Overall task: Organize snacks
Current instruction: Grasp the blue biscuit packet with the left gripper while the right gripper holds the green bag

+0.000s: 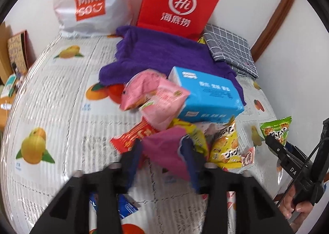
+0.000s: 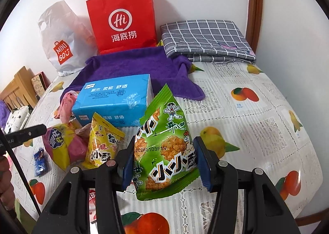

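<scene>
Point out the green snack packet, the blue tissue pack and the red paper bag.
green snack packet [image 2: 166,147]: right wrist view, middle of its front.
blue tissue pack [image 2: 115,94]: right wrist view, top face.
red paper bag [image 1: 178,1]: left wrist view, front, on the logo.

Tongs seemingly grip magenta packet.

- Left wrist view: close above table, angled down along its own fingers toward snack pile; back wall beyond.
- Right wrist view: similar downward tilt, set further right, close.
- Shared: red bag, purple towel, blue box.
</scene>
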`<state>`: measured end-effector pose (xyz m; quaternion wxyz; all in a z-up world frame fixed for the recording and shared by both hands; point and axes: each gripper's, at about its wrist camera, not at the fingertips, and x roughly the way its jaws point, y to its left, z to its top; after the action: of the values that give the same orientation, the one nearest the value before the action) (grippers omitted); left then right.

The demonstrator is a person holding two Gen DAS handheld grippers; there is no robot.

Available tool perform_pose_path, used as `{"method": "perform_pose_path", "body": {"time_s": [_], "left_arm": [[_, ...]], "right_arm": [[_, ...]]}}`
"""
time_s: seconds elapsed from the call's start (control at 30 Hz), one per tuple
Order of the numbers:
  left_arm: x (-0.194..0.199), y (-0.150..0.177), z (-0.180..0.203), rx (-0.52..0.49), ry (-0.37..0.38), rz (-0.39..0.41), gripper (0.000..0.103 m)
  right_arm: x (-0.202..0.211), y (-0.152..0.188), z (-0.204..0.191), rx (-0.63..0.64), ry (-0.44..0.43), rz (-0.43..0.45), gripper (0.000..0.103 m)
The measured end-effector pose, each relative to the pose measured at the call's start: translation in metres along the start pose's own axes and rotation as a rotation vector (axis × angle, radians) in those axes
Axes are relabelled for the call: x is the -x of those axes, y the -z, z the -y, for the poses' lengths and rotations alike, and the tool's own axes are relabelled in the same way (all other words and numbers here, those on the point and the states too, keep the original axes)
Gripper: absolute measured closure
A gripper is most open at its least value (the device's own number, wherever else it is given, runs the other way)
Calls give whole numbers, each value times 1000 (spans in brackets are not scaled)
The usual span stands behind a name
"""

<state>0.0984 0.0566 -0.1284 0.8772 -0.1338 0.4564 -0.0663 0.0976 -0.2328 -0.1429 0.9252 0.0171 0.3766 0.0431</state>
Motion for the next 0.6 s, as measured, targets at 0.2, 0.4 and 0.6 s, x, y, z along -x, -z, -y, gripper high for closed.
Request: {"method": "perform_pose_path", "body": {"time_s": [0.2, 0.4, 0.6], "left_arm": [[2, 20, -17, -8, -70, -20, 40], [4, 43, -33, -2, -190, -47, 39], [8, 57, -48, 56, -193, -75, 38]], "right_arm": [[-3, 4, -3, 5, -5, -6, 51], [-7, 8, -11, 18, -11, -14, 51], [-4, 12, -23, 45, -21, -10, 51]]}}
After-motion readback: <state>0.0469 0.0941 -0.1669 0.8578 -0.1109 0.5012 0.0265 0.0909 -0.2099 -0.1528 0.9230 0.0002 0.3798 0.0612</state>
